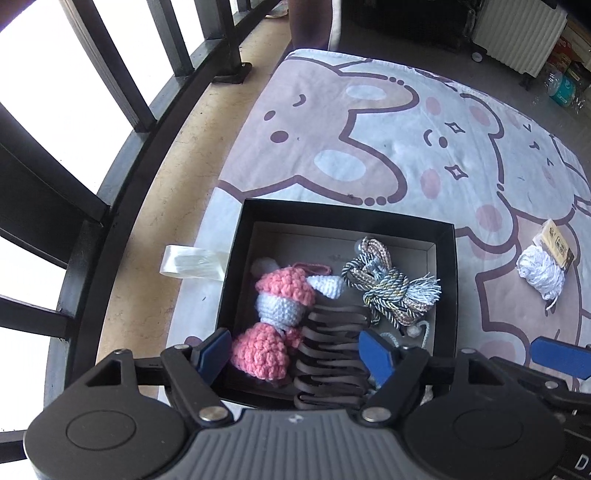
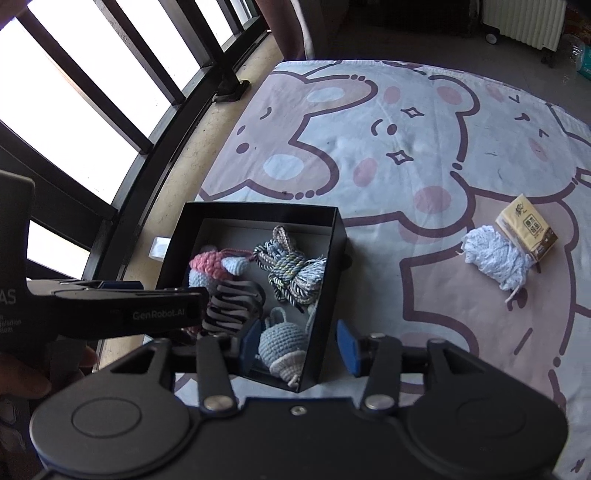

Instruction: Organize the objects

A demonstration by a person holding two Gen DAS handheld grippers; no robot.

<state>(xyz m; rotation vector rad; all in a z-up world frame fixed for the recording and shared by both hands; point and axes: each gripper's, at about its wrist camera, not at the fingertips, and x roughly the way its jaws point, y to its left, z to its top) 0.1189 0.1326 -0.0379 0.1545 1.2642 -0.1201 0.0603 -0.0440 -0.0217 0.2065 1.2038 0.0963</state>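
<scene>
An open black box (image 1: 343,212) (image 2: 266,211) stands on a bear-print blanket. Inside lie a pink-and-white crochet toy (image 1: 284,295) (image 2: 210,264), a braided cord bundle (image 1: 391,288) (image 2: 295,273) and a folded brown strap (image 1: 332,354) (image 2: 232,306). My left gripper (image 1: 295,352) hangs open above the strap and the pink toy, its pads clear of both. My right gripper (image 2: 298,343) is open over the box's near corner. A blue-grey crochet toy (image 2: 282,349) rests in the box between its blue pads, with a gap on the right side.
A white lace bundle (image 1: 541,273) (image 2: 498,258) and a yellow tissue pack (image 1: 557,243) (image 2: 526,229) lie on the blanket (image 1: 369,129) to the right. A clear plastic piece (image 1: 192,262) sits left of the box. A black railing (image 1: 122,110) runs along the left. A white radiator (image 1: 517,33) stands far back.
</scene>
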